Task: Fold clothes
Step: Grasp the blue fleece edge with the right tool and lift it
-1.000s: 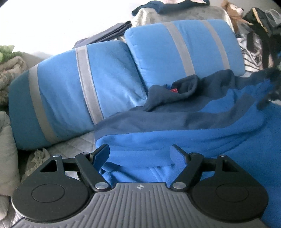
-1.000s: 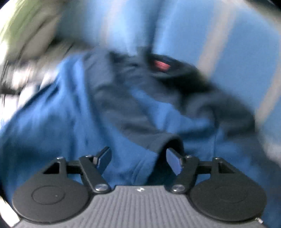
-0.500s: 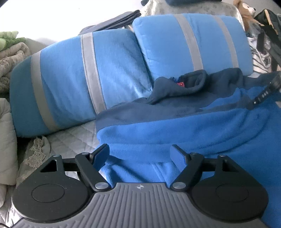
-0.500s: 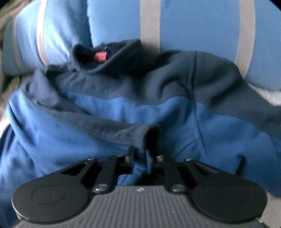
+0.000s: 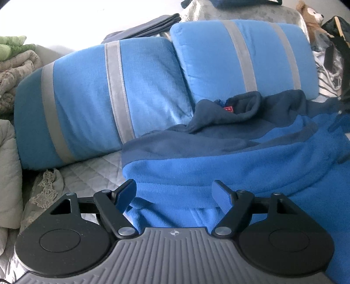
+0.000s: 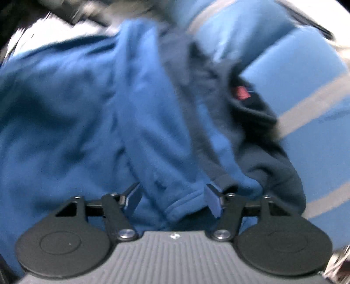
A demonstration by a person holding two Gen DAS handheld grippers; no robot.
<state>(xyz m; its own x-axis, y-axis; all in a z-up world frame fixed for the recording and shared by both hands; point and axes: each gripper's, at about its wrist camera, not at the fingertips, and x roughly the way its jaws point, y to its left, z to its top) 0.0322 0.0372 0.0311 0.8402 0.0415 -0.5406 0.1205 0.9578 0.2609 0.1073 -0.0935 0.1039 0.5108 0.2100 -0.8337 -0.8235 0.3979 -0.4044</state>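
only the left wrist view shows the teddy bear [image 5: 310,13]

A blue fleece top [image 5: 229,172] is spread on the bed [image 5: 87,177] against two blue pillows [image 5: 98,96]. The left gripper [image 5: 174,194] is held open over its edge.

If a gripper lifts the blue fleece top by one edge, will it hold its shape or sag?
The fleece top will probably sag: it already lies in soft folds and drapes against the striped pillow. It looks thick yet light, so a pinch may gather several layers. The nap should give the open right gripper fair purchase.
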